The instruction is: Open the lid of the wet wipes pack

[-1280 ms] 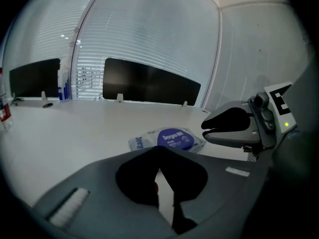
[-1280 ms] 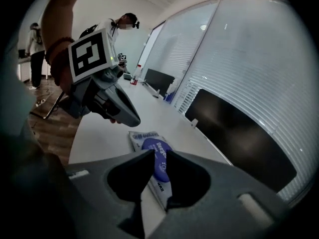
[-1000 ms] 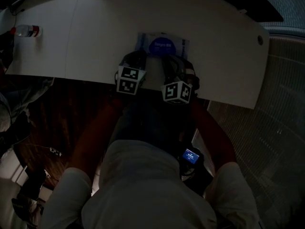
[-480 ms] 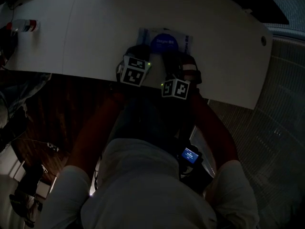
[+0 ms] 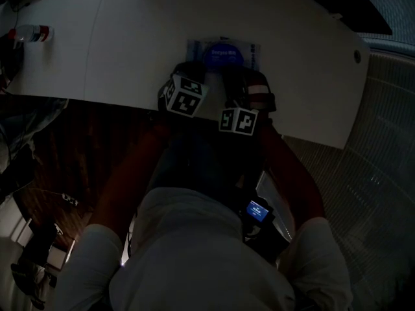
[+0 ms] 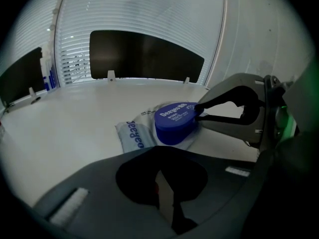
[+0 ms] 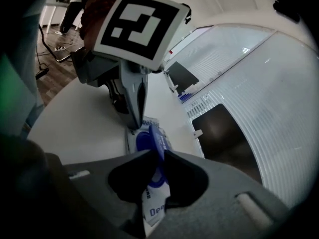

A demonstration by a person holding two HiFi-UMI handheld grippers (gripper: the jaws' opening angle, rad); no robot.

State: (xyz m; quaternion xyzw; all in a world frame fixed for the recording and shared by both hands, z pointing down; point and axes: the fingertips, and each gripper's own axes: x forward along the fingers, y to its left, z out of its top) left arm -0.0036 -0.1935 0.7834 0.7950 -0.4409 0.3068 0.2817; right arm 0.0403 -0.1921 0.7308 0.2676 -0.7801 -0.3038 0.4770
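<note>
Opening is only at its start, as far as I can judge. The soft pale-blue plastic wet wipes pack (image 6: pixel 133 136) lies flat on the white table (image 5: pixel 130 44), near the edge on the person's side. Its round dark-blue plastic lid (image 6: pixel 174 122) looks down on the pack, or raised very little; I cannot tell which. The right gripper (image 7: pixel 158 166) has its jaws closed on the thin rim of this lid. In the left gripper view this is the lid's right side. What is left is to swing the lid up and fully open.

The left gripper (image 7: pixel 134 125) has its jaws together with nothing between them. Its tip points down at the end of the pack, touching it or just beside it, probably to keep the pack in place.

Compared with one second ago, the pack has not moved. Both grippers have come a little closer to it, and the left gripper's marker cube (image 5: pixel 188 97) is turned more. A clear plastic bottle (image 5: pixel 29 35) with a red label lies well apart, at the table's far left.
</note>
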